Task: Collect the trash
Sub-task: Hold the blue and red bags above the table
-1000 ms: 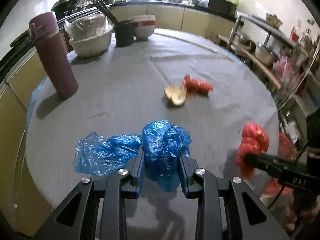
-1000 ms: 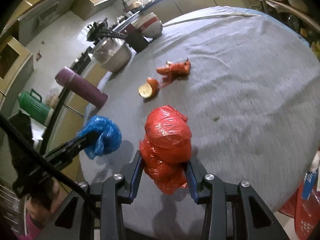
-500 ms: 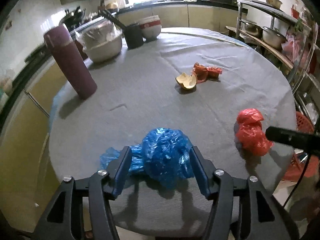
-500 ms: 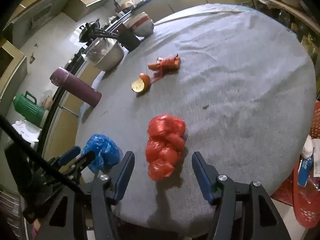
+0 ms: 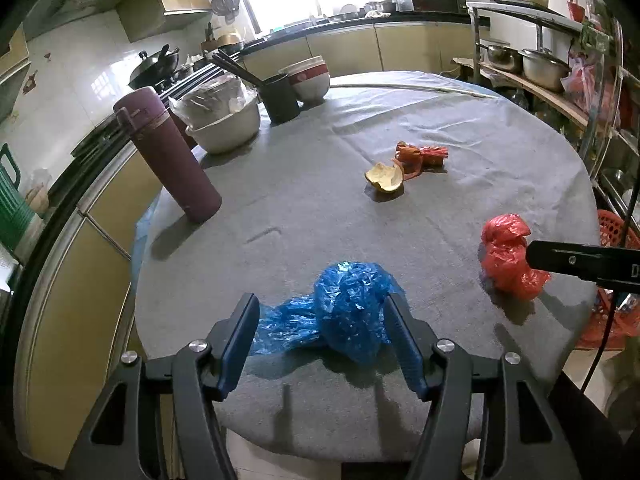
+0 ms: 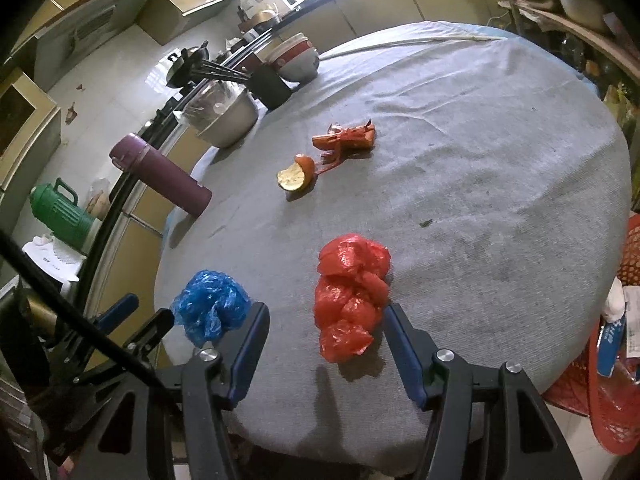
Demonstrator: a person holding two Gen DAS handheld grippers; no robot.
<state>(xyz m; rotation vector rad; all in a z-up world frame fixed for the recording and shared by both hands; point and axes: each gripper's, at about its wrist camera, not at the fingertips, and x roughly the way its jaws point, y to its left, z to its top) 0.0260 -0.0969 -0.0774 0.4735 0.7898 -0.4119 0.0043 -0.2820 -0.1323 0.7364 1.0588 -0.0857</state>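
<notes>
Nothing looks collected yet: our left gripper (image 5: 324, 340) and right gripper (image 6: 324, 344), jaws just opened, straddle the blue bag (image 5: 352, 308) and red bag (image 6: 350, 296) ungrasped, with the peel (image 5: 384, 178) and wrapper (image 5: 420, 156) at twelve o'clock on the bench (image 5: 480, 160).

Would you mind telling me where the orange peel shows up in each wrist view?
Left wrist: orange peel right of centre, upper middle.
Right wrist: orange peel left of centre, upper middle.
Shared landmark: purple flask, left of the peel in both.
</notes>
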